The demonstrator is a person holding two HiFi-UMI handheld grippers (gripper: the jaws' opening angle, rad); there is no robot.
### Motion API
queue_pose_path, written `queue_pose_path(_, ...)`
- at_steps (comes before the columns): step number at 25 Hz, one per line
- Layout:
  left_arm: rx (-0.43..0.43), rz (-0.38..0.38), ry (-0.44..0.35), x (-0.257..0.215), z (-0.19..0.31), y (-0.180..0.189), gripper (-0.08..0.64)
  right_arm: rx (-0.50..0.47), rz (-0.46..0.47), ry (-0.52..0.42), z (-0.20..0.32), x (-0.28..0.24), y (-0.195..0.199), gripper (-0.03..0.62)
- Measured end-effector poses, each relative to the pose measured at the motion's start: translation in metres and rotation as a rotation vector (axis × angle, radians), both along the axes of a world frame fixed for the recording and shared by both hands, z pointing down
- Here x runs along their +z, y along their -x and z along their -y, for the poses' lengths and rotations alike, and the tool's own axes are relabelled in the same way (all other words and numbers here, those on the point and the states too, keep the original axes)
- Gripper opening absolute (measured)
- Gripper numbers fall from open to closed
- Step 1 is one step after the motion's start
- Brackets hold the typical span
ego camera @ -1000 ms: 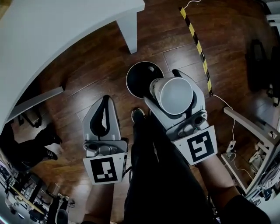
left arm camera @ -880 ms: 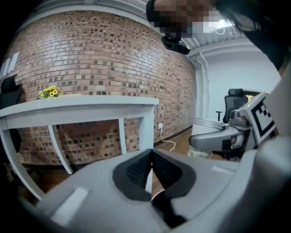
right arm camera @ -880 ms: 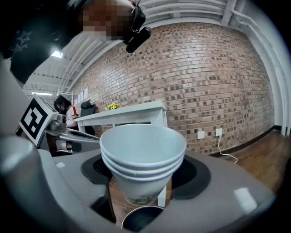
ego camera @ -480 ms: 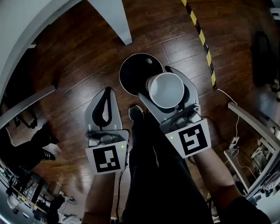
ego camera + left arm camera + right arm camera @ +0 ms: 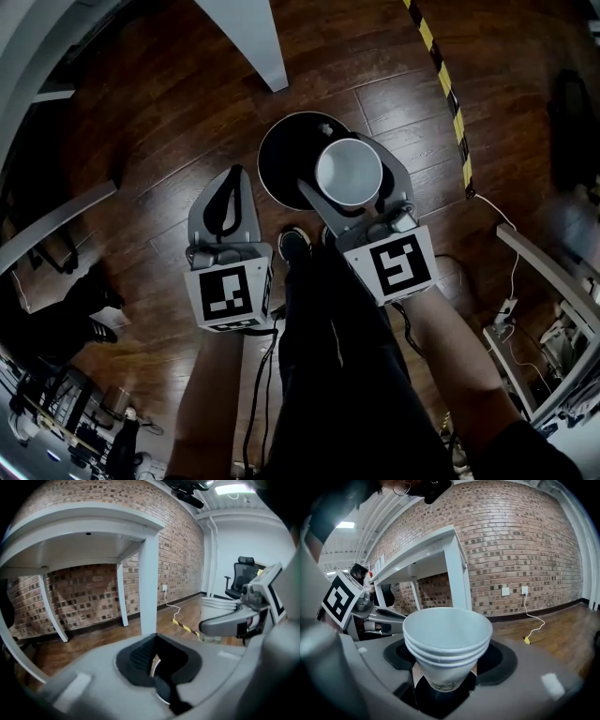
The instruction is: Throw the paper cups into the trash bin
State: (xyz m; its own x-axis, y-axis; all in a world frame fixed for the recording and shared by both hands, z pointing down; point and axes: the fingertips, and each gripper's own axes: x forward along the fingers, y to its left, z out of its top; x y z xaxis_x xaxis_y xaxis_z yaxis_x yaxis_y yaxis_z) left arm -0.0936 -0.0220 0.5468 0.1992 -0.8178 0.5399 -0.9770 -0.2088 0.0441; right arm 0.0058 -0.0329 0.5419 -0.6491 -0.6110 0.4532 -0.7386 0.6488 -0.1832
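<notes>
Paper cups (image 5: 447, 637), three nested into one stack with their rims showing one above the other, stand upright between the jaws of the right gripper (image 5: 352, 176). The jaws are spread wide and press on the stack's lower walls from both sides, so the narrow base sits low in the gap and the open mouth faces up. In the head view the round black trash bin (image 5: 281, 159) lies below this gripper and slightly to its left. The stack overlaps the bin's right edge, while most of the opening is uncovered.

To the left of the right gripper, level with it and clearly apart, is the left gripper (image 5: 232, 178). Its dark pads meet at the tips and nothing is between them. The bin is ahead of this gripper and to its right.

Both grippers are above the dark wood floor (image 5: 169, 141). A white table leg (image 5: 253, 42) stands ahead of the left gripper, and yellow-and-black tape (image 5: 445, 84) runs along the floor to the right of the right gripper. A brick wall (image 5: 520, 545) rises ahead of both.
</notes>
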Motion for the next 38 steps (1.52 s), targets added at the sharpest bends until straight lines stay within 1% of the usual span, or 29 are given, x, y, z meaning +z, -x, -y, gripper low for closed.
queue_pose_path(4, -0.002, 0.001, -0.016, 0.009, 0.009, 0.002, 0.005, 0.001, -0.01, 0.035, 0.004, 0.019, 0.006, 0.347)
queue_pose_path(7, -0.012, 0.004, -0.001, 0.02, 0.008, 0.002, 0.005, 0.034, 0.002, 0.08, 0.001, 0.046, 0.001, 0.347)
queue_pose_path(9, -0.021, -0.005, 0.031, 0.033, 0.002, 0.001, 0.005, 0.05, 0.004, 0.127, -0.003, 0.063, -0.003, 0.347)
queue_pose_path(12, -0.048, -0.03, 0.109, 0.06, -0.008, -0.004, 0.005, 0.064, 0.018, 0.21, -0.007, 0.09, -0.004, 0.347)
queue_pose_path(13, -0.056, -0.038, 0.128, 0.067, -0.011, -0.005, 0.005, 0.056, 0.014, 0.231, -0.009, 0.097, -0.003, 0.347)
queue_pose_path(15, -0.062, -0.047, 0.148, 0.074, -0.015, -0.009, 0.005, 0.009, -0.018, 0.249, -0.012, 0.111, 0.001, 0.347)
queue_pose_path(17, -0.05, -0.047, 0.16, 0.079, -0.018, -0.014, 0.005, -0.041, -0.06, 0.262, -0.016, 0.123, 0.004, 0.347)
queue_pose_path(19, -0.034, -0.051, 0.178, 0.086, -0.023, -0.019, 0.005, -0.066, -0.095, 0.291, -0.02, 0.137, 0.004, 0.347)
queue_pose_path(21, -0.025, -0.051, 0.196, 0.094, -0.03, -0.022, 0.005, -0.063, -0.1, 0.339, -0.024, 0.15, 0.002, 0.347)
queue_pose_path(24, -0.024, -0.035, 0.213, 0.106, -0.038, -0.018, 0.005, -0.004, -0.049, 0.395, -0.024, 0.163, 0.001, 0.348)
queue_pose_path(26, -0.045, -0.066, 0.249, 0.112, -0.041, -0.018, 0.005, 0.014, -0.045, 0.409, -0.025, 0.171, 0.0, 0.348)
queue_pose_path(29, -0.081, -0.106, 0.28, 0.119, -0.047, -0.015, 0.005, -0.003, -0.072, 0.428, -0.034, 0.184, 0.003, 0.35)
queue_pose_path(31, -0.078, -0.104, 0.285, 0.123, -0.052, -0.014, 0.005, -0.024, -0.091, 0.455, -0.043, 0.193, 0.007, 0.353)
queue_pose_path(35, -0.072, -0.095, 0.3, 0.131, -0.059, -0.014, 0.005, -0.061, -0.111, 0.503, -0.058, 0.207, 0.013, 0.39)
queue_pose_path(38, -0.085, -0.106, 0.308, 0.133, -0.062, -0.014, 0.005, -0.061, -0.108, 0.514, -0.061, 0.211, 0.016, 0.393)
